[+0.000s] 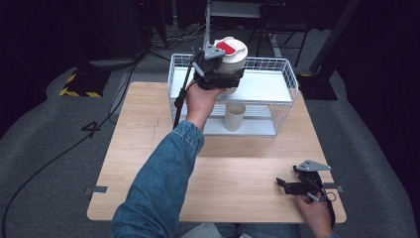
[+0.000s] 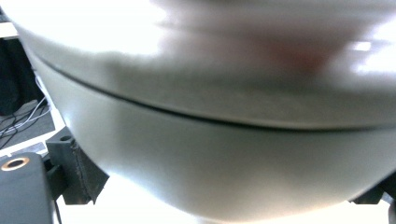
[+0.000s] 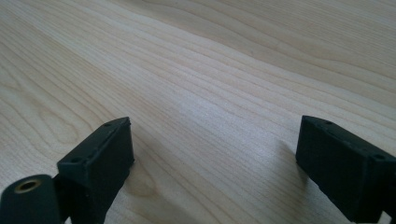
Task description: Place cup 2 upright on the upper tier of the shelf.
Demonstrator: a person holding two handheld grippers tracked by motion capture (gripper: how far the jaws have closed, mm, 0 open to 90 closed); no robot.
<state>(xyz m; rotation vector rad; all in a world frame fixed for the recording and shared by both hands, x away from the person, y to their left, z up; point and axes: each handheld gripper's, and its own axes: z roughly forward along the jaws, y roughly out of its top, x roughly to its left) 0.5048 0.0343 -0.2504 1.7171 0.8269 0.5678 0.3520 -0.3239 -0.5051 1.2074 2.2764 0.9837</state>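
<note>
Clamping the white container (image 1: pixel 233 58) by its side, your left gripper (image 1: pixel 218 74) holds it above the top shelf of the white wire rack (image 1: pixel 285 74), your denim-sleeved arm stretched forward. Your right gripper (image 1: pixel 286 184) rests low over the wooden table (image 1: pixel 148 129) near its right front corner, jaws apart with nothing between them.

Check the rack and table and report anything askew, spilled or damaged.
Nothing stands out. The white container is held upright in the left tongs above the wire rack; the beige cup stands upright on its lower shelf.
</note>
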